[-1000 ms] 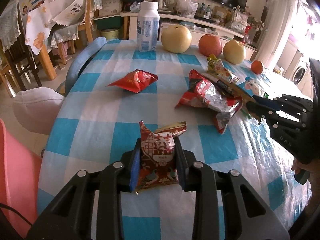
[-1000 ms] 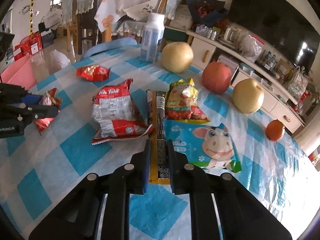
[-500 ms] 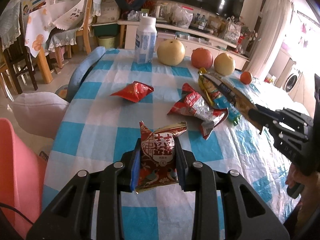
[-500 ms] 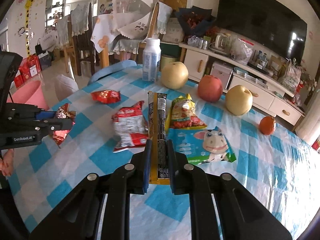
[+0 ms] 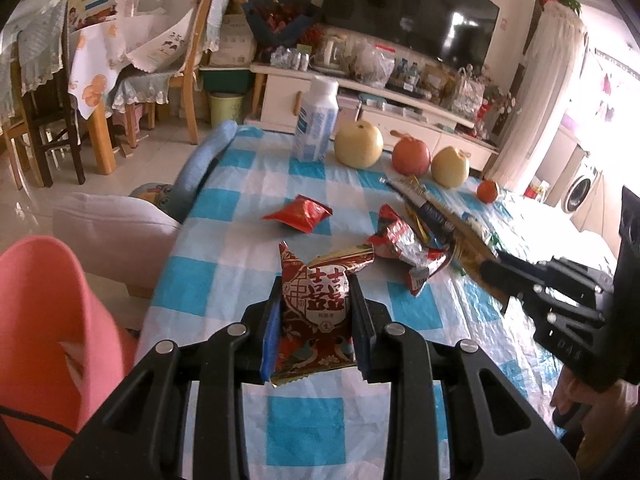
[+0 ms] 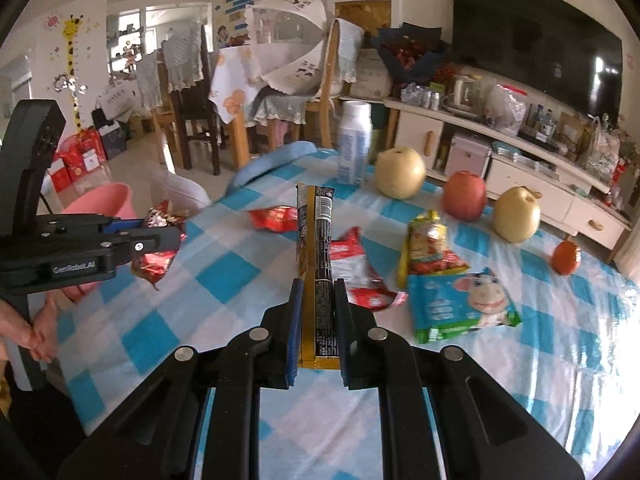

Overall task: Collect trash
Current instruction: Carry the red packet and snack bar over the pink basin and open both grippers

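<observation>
1. The left gripper (image 5: 316, 322) pinches a red snack packet (image 5: 316, 320), low in the middle of the left view. I'd carry it towards the pink bin (image 5: 44, 328) at the lower left edge and let go only once it hangs over the opening.
2. The right gripper (image 6: 318, 322) is clamped on a long dark wrapper (image 6: 316, 264) that sticks up from the centre of the right view. It should be kept level so its free end doesn't catch anything.
3. More wrappers lie on the checked tablecloth (image 6: 224, 276): a small red packet (image 5: 298, 214), a crumpled bag (image 5: 404, 244), a green cow pouch (image 6: 460, 304).
</observation>
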Tool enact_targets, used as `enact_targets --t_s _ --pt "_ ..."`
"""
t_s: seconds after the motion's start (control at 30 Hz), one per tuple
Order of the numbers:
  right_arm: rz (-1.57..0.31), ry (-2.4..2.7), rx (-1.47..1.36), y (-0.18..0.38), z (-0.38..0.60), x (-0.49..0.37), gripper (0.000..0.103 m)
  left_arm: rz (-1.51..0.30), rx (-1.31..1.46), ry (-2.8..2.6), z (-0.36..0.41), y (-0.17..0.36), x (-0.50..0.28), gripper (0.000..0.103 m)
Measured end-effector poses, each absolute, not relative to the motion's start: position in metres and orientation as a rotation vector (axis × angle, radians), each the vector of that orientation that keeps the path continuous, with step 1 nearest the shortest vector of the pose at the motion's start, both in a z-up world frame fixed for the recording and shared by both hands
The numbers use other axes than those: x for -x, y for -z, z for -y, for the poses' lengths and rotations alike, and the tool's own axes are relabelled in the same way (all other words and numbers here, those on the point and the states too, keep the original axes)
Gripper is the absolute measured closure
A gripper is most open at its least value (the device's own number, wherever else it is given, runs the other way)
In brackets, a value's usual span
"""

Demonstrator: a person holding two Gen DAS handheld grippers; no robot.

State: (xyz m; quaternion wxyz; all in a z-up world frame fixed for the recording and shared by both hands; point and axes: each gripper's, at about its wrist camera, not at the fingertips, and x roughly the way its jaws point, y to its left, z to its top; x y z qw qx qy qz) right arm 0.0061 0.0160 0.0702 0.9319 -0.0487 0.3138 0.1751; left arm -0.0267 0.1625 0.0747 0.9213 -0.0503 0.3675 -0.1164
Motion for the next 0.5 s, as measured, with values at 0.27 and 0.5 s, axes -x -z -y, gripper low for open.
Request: enact_targets --t_s 0.27,0.5 --pt "-0.638 -0.452 0.093 -0.077 -0.062 0.01 0.087 -0.704 0.169 0.198 -0.199 -0.089 0.037 0.071" --pt "-0.626 -0.537 0.104 -0.088 -0.11 0.023 0.087 -0.664 0.231 0.152 -0.234 -0.099 0.047 0.071"
